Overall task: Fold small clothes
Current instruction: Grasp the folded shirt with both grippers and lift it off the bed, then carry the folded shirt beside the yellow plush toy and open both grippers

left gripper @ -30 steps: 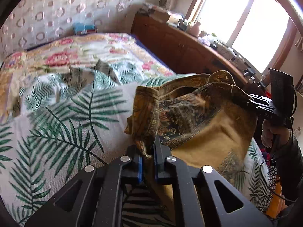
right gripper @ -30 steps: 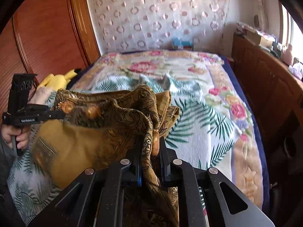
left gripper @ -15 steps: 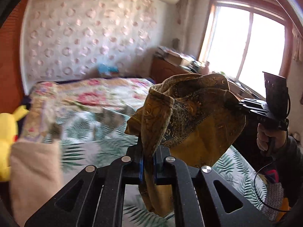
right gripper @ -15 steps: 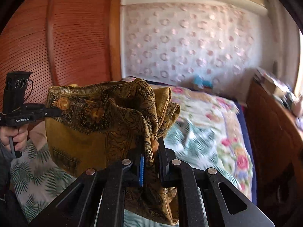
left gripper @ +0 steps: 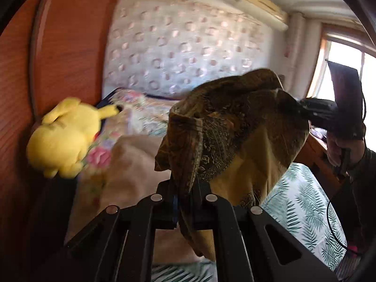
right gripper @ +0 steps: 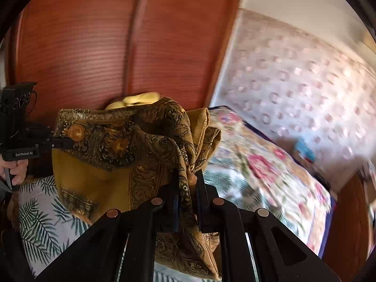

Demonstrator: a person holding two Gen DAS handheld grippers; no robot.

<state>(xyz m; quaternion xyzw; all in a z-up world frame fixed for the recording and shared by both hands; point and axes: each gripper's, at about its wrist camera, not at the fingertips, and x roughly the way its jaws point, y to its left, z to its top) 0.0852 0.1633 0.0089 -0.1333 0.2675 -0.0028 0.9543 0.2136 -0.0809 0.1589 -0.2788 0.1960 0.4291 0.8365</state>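
1. Two grippers hold one mustard-and-brown patterned garment [left gripper: 235,136] in the air above the bed [right gripper: 258,169].
2. Left gripper [left gripper: 185,202]: fingers [left gripper: 169,199] nearly closed, pinching a bunched edge of the garment. The cloth rises from the fingers, then hangs down in front of the gripper body.
3. Right gripper [right gripper: 186,195]: fingers [right gripper: 175,195] nearly closed, pinching a gathered fold of the same garment. Cloth trails down between the gripper arms below the fingers.
4. Garment position: stretched loosely between the two grippers, sagging in the middle, with the plain mustard inner side facing down and the dark paisley border along the top. It is clear of the bed surface.
5. In the left wrist view, the right gripper appears at the right edge, gripping the far corner of the garment, with the person's right hand [left gripper: 340,150] around its handle.
6. In the right wrist view, the left gripper appears at the left edge, gripping the far corner, with the person's left hand [right gripper: 16,171] on its handle.
7. Bed covering: a palm-leaf sheet [right gripper: 42,221] near the person, a floral quilt [right gripper: 270,164] farther away.
8. Yellow plush toy [left gripper: 63,138] lies at the bed's edge, against the reddish wooden wardrobe [right gripper: 105,42].
9. Beige folded cloth [left gripper: 131,164] lies on the bed, beside the plush toy and beneath the raised garment.
10. Both views are motion-blurred in the background.
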